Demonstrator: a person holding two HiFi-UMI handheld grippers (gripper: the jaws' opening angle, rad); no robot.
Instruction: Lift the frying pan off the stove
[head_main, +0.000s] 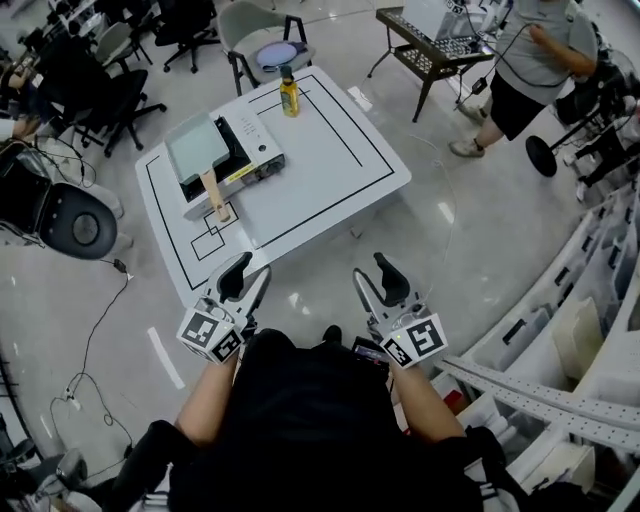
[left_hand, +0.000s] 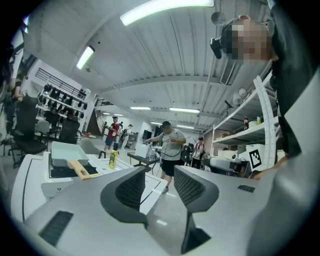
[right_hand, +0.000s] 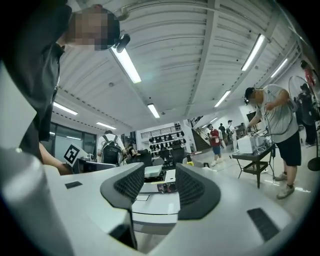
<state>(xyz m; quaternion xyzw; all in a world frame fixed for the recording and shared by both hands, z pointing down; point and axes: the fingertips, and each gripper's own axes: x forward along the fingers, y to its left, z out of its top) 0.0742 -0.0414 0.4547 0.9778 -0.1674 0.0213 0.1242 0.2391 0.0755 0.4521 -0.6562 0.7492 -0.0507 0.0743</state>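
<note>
While the frying pan (head_main: 197, 148) sits unlifted on the stove (head_main: 258, 152), my left claw (head_main: 251, 270) and right claw (head_main: 370, 272) hang open and empty, short of the worktop (head_main: 330, 170).

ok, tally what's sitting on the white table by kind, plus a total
stove: 1
frying pan: 1
yellow bottle: 1
Total: 3

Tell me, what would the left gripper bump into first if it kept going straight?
Probably the table, near its front edge: that shows between the jaws of the open left gripper. The pan sits off to the left. Depth is unclear.
</note>
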